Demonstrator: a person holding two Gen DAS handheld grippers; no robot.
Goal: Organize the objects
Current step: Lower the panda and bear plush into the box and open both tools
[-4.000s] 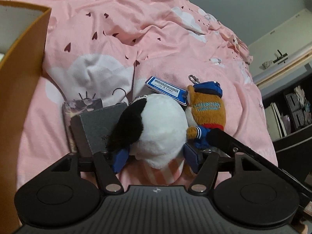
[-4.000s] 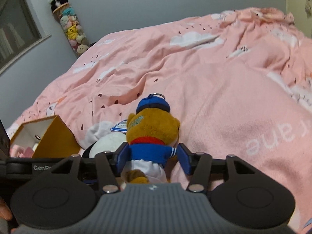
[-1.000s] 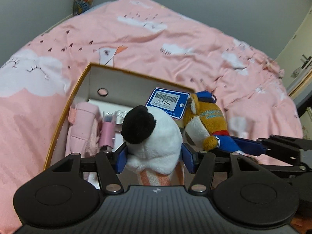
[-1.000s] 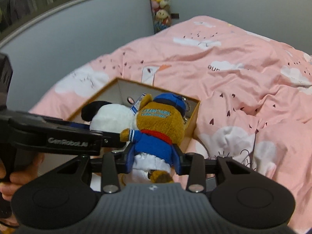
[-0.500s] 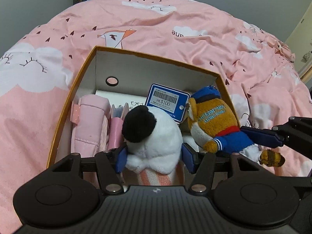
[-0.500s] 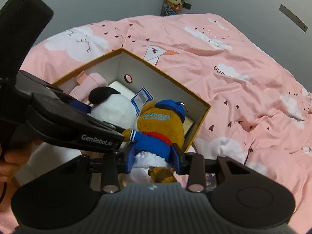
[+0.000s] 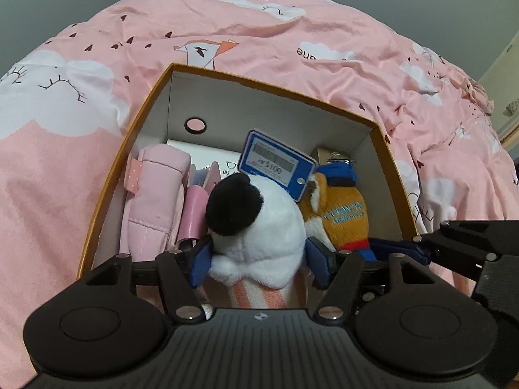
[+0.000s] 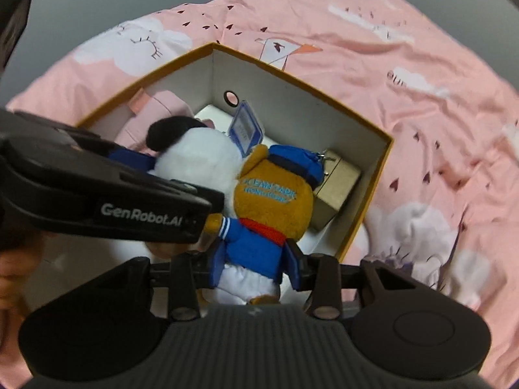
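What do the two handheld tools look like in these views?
Both are matte black plastic with blue pads on two fingers. The left tool and right tool share ribbed bodies, round side discs and silver screws. White "GenRobot.AI" lettering marks the left tool's side.

From my seat, the white plush toy (image 7: 259, 227) looks fluffy, its black ear a matt fuzz at its 11 o'clock. The brown plush toy (image 8: 275, 201) at its 3 o'clock has short nap, stitched lettering and a small metal ring. The box (image 7: 272, 110) is matt card, white inside, mustard outside. The tag (image 7: 275, 163) is glossy plastic. The pink pouch (image 7: 155, 201) at the box's 9 o'clock is smooth stitched cloth. The bedcover (image 7: 275, 29) is soft, creased cotton. I see matt black plastic on the left gripper (image 7: 258, 262), with ribbed housing and shiny metal screws.
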